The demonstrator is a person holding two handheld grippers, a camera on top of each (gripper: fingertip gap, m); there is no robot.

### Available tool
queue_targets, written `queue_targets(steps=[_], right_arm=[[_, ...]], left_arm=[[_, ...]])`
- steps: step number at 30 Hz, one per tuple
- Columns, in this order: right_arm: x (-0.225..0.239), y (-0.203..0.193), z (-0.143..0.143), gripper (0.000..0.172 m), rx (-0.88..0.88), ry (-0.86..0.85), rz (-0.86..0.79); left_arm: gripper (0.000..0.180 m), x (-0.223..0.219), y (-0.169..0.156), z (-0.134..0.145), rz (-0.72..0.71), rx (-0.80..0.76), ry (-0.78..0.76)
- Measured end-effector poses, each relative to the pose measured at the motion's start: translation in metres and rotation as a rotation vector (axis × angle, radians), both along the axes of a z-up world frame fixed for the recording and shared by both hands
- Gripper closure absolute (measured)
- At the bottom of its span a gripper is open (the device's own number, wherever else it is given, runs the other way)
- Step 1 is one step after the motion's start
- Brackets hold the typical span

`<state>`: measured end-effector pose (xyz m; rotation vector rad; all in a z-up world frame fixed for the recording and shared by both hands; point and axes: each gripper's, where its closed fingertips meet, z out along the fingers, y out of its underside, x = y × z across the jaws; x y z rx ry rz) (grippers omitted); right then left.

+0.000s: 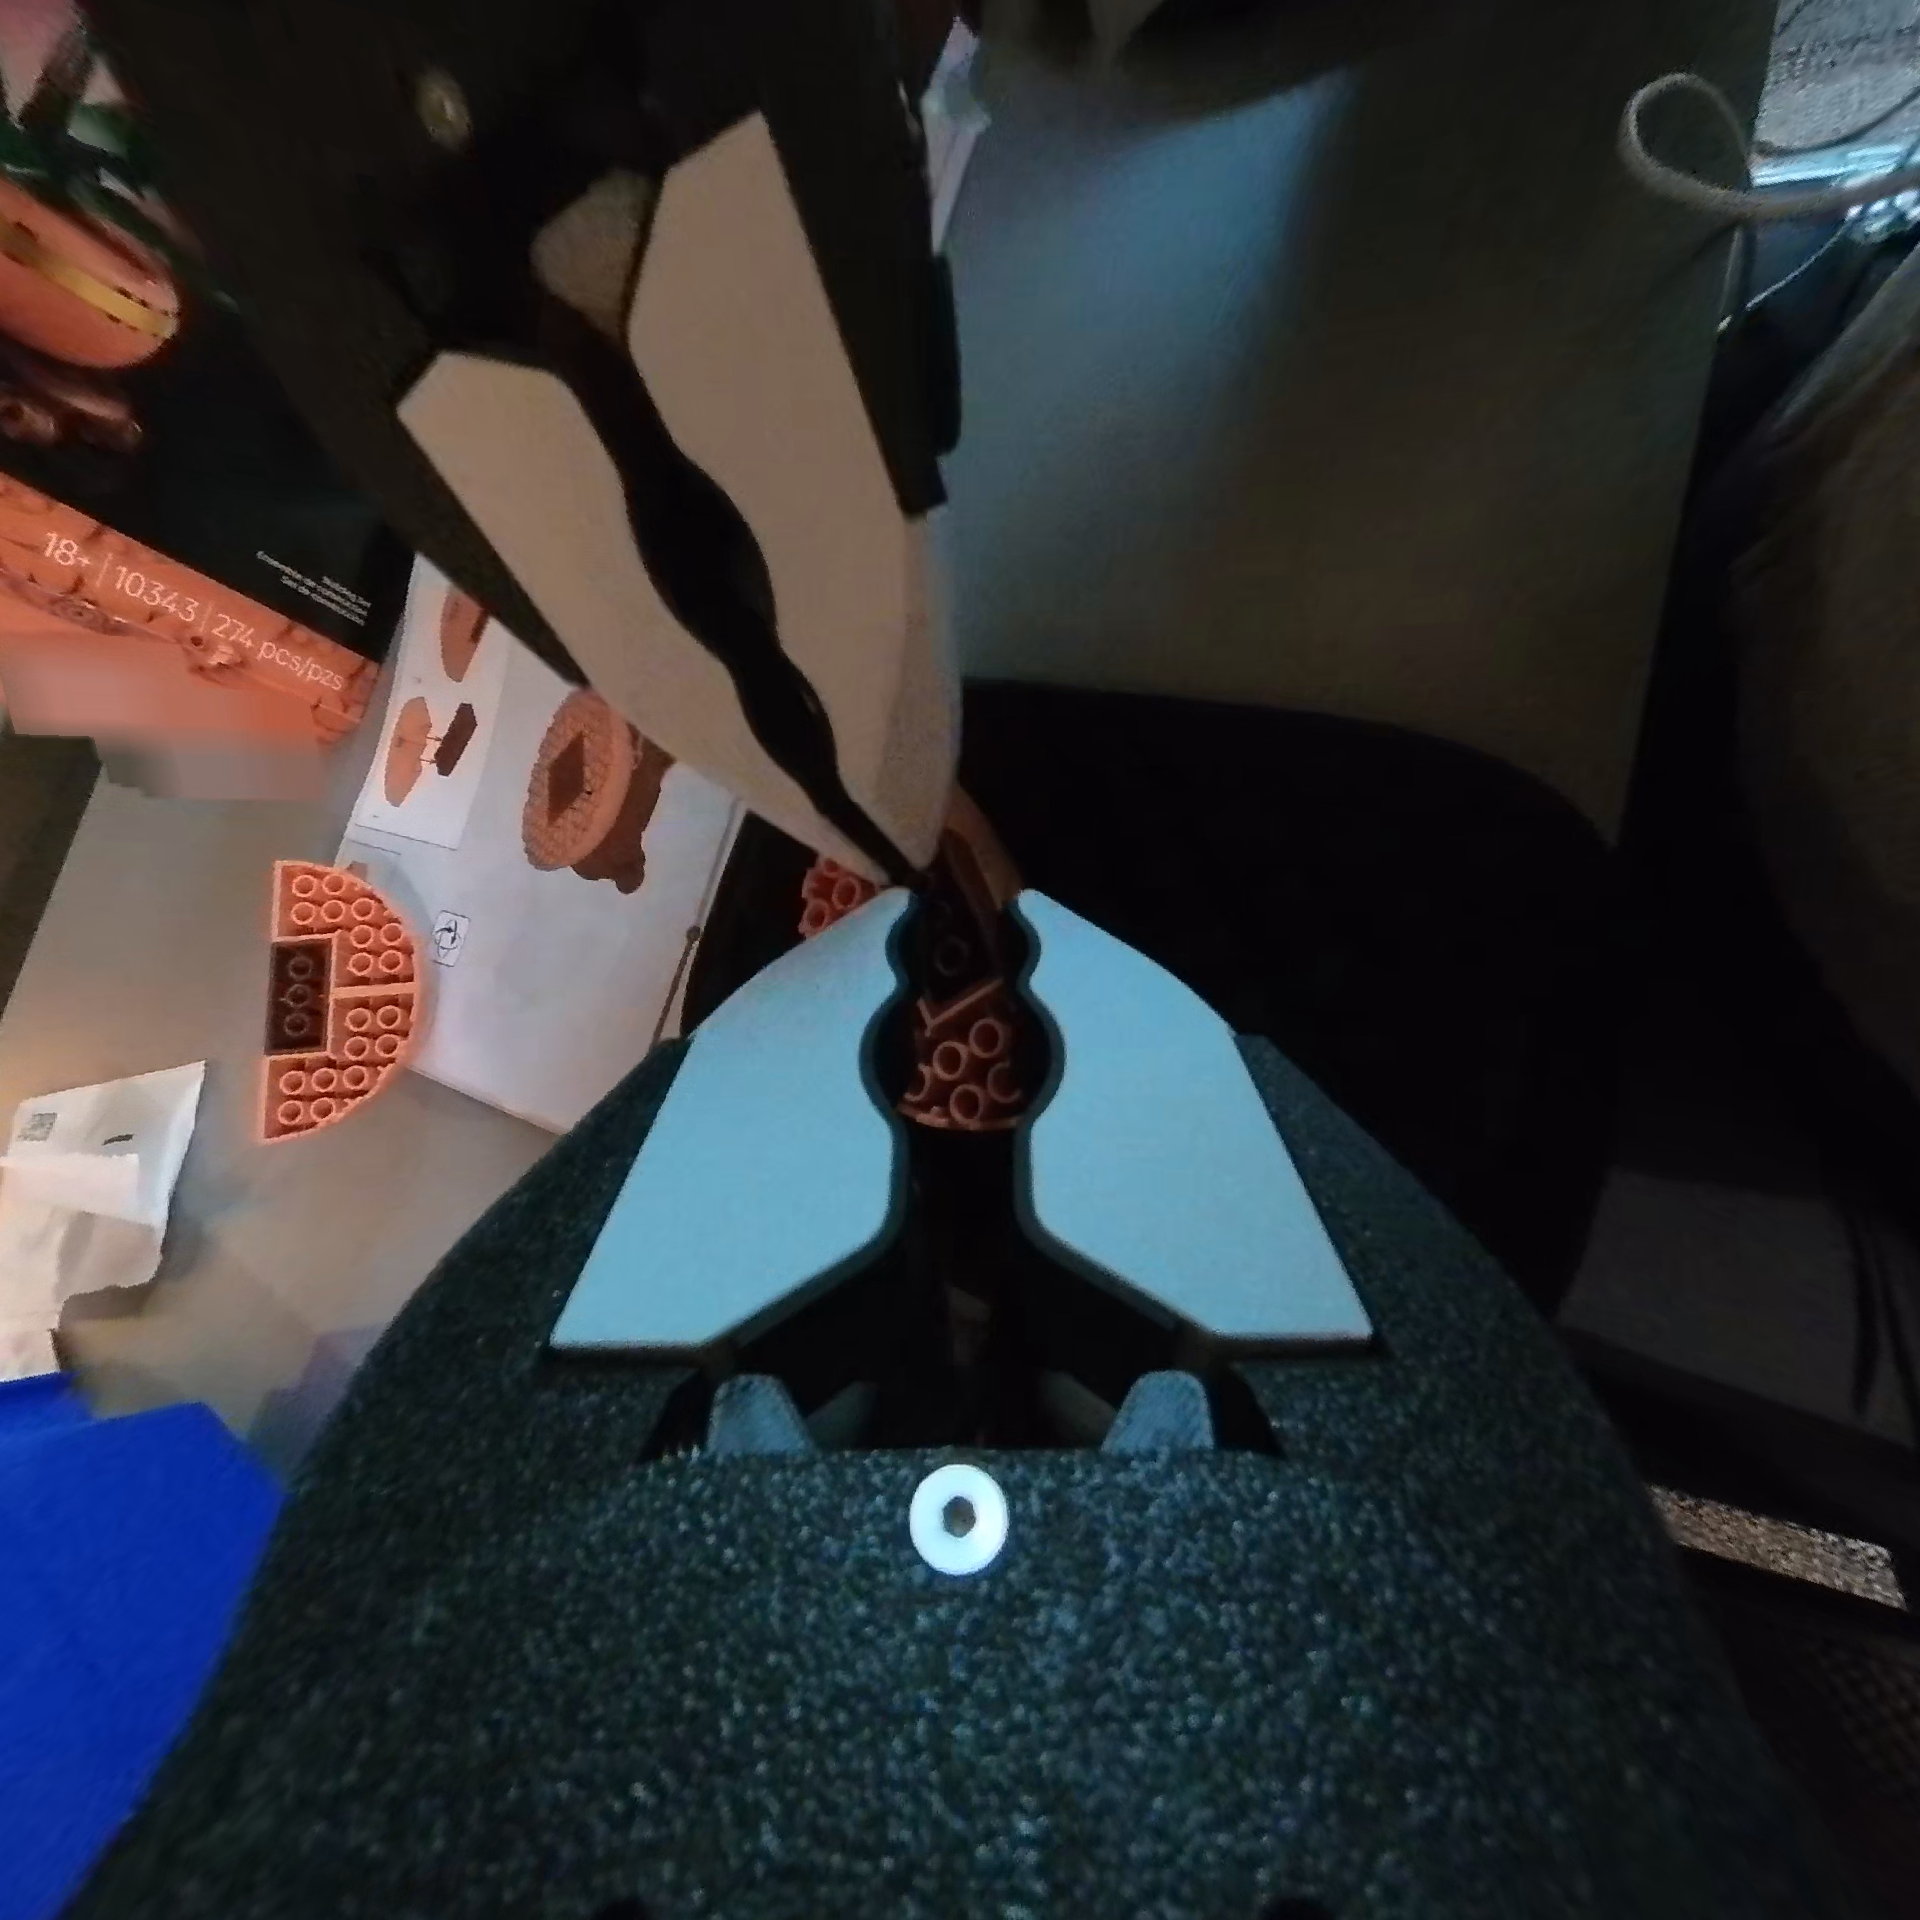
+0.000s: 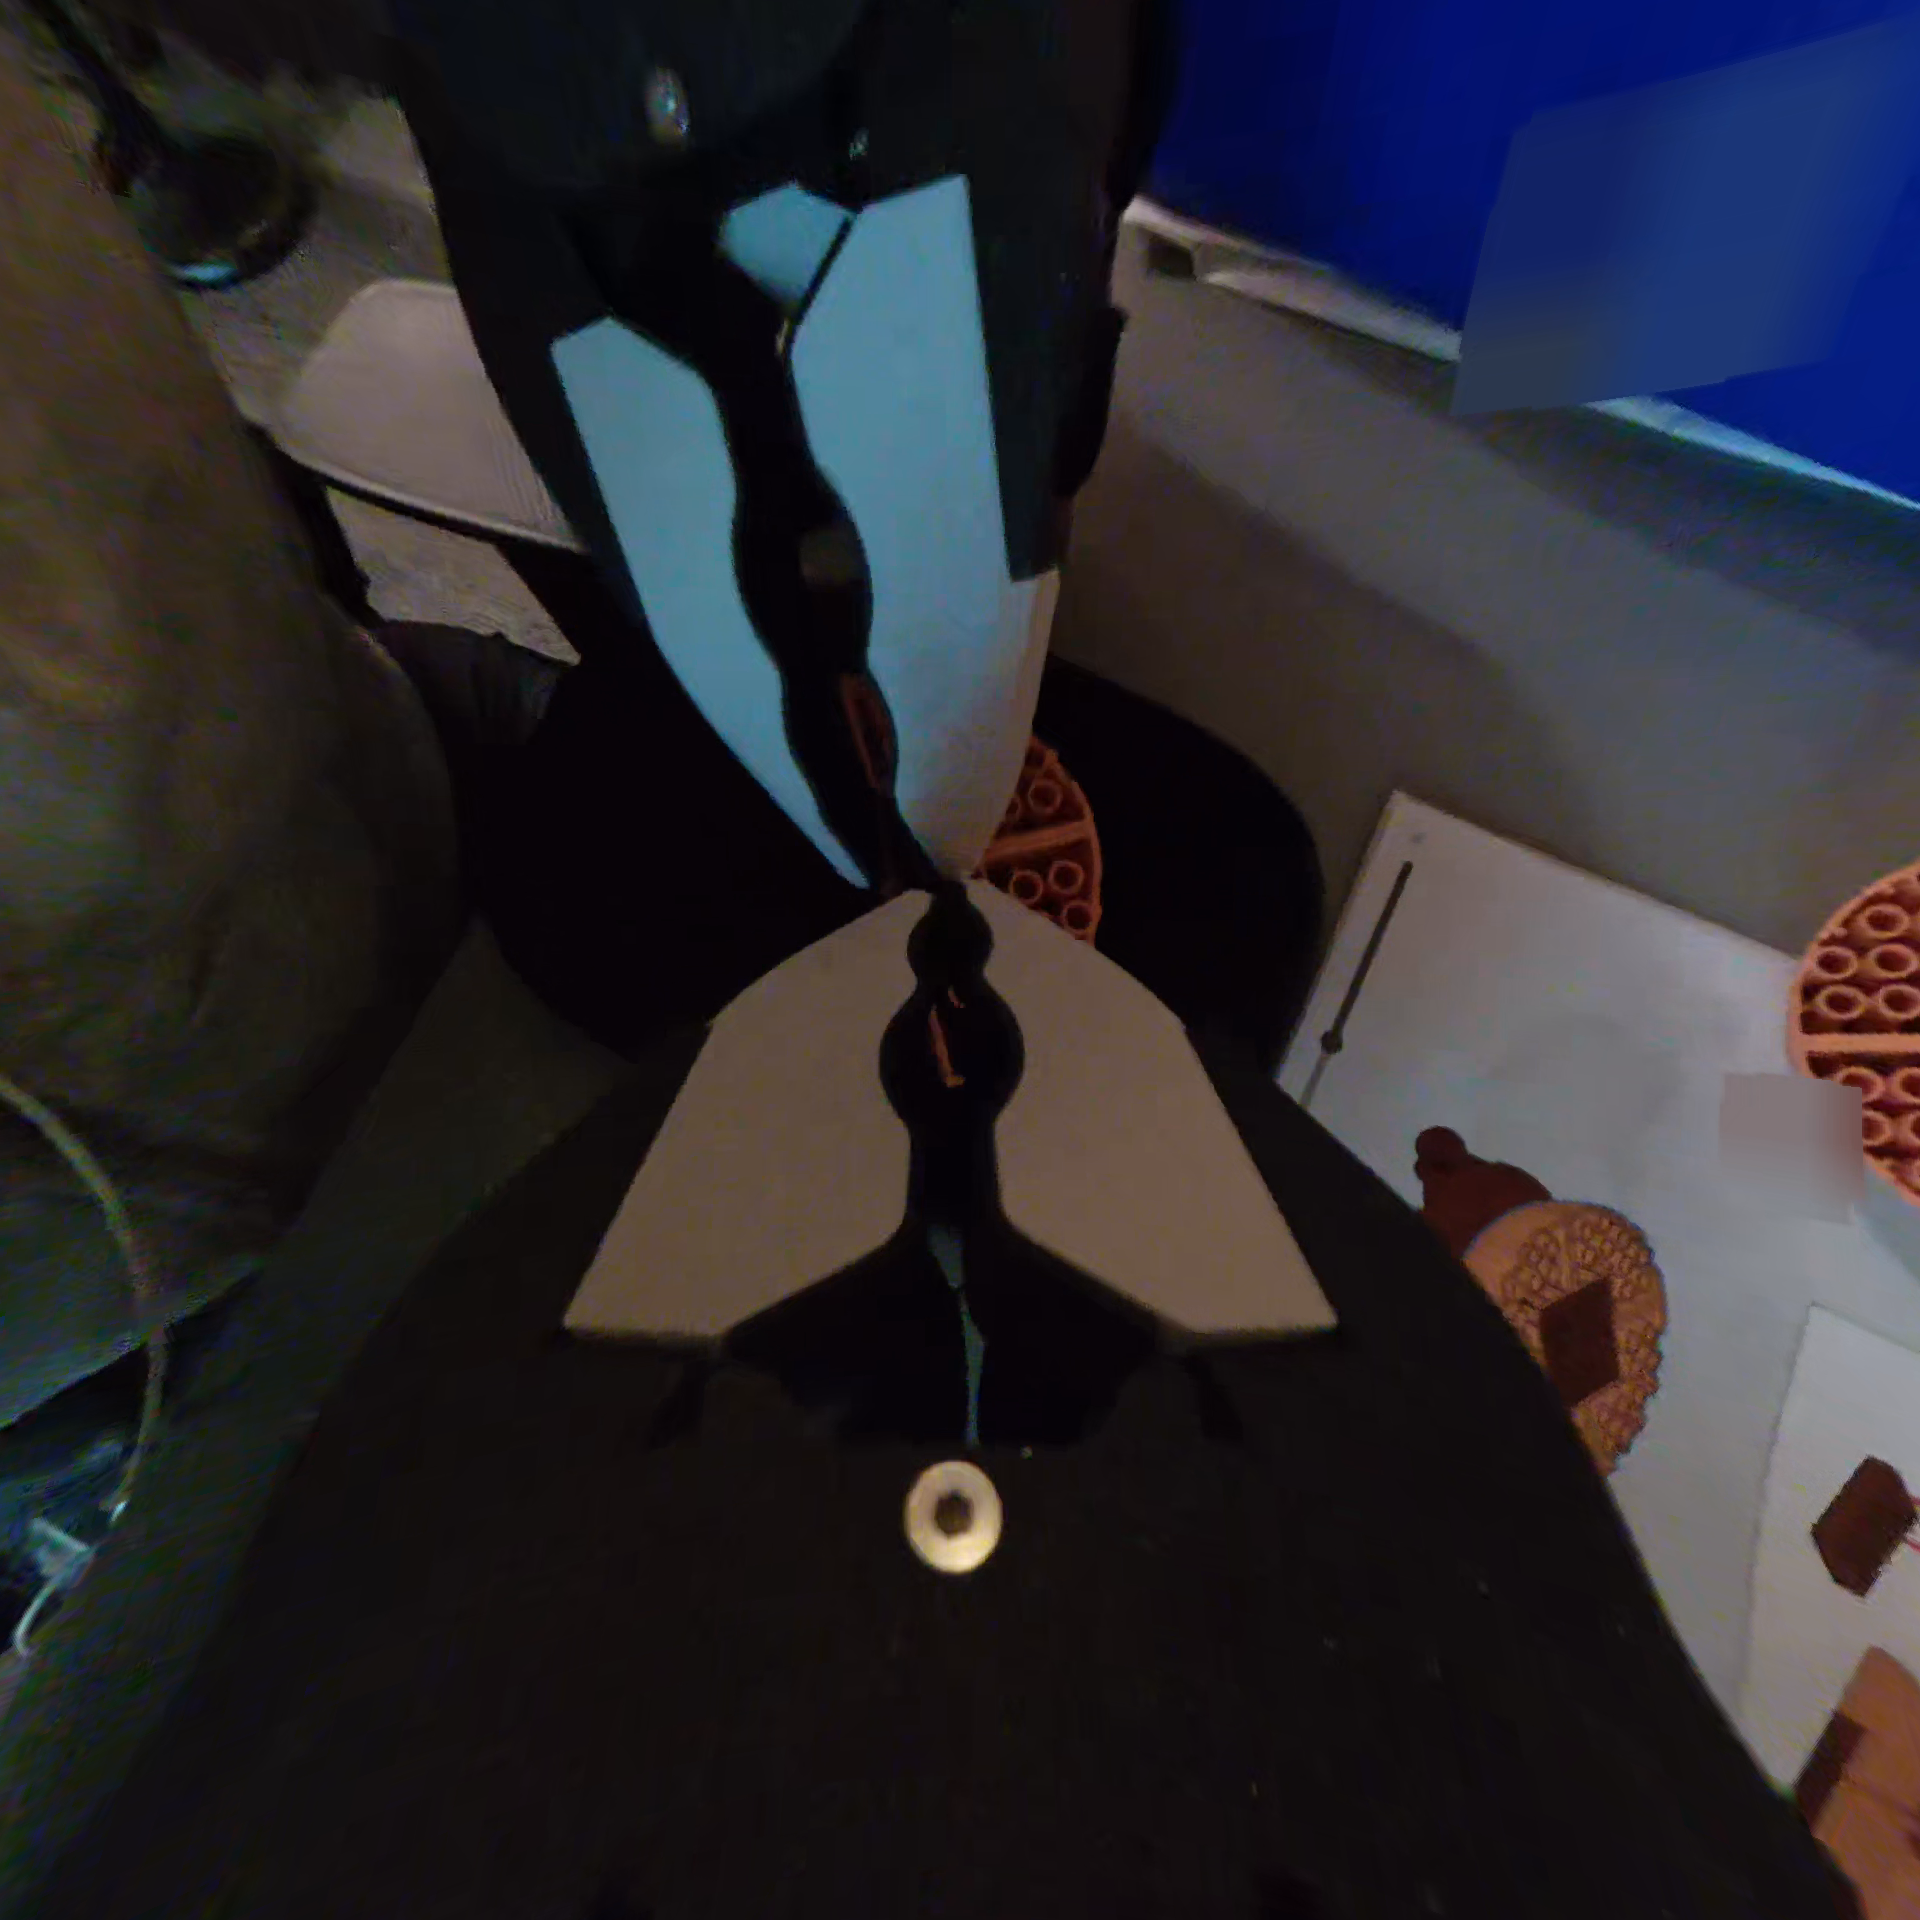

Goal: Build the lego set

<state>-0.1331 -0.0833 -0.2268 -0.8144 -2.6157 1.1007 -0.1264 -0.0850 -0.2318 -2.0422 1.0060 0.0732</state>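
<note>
My left gripper (image 1: 961,914) is shut on a salmon half-round brick assembly (image 1: 966,1070), held on edge with its tubed underside facing the camera. A dark brown brick (image 1: 951,945) sits in the assembly near the fingertips. My right gripper (image 1: 914,868) comes in from the upper left, its tips closed together and touching the dark brown brick. In the right wrist view my right gripper (image 2: 951,904) shows shut pads. The left gripper (image 2: 904,868) meets it tip to tip from above. The salmon assembly (image 2: 1049,842) sticks out to its right.
A second salmon half-round assembly (image 1: 332,997) lies on the table beside an open instruction booklet (image 1: 540,831) and a dark printed box (image 1: 156,520). A crumpled white bag (image 1: 94,1195) lies at the left. A black rounded seat (image 1: 1299,935) is below the grippers. The tips of both grippers are at nearly the same place.
</note>
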Motion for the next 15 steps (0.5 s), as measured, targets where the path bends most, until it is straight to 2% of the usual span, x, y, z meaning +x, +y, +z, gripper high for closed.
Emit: queue_targets(steps=[5,11,15], right_arm=[[0.003,0.002,-0.003,0.172,0.178,-0.1,-0.029],[0.005,0.002,-0.004,0.172,0.233,-0.201,-0.091],[0.007,0.0,-0.004,0.172,0.291,-0.198,-0.077]], left_arm=[[0.167,0.001,0.001,-0.001,-0.002,0.009,0.014],[0.167,0.002,0.0,0.0,0.024,0.048,-0.025],[0.172,0.0,-0.016,0.005,0.072,-0.019,-0.103]])
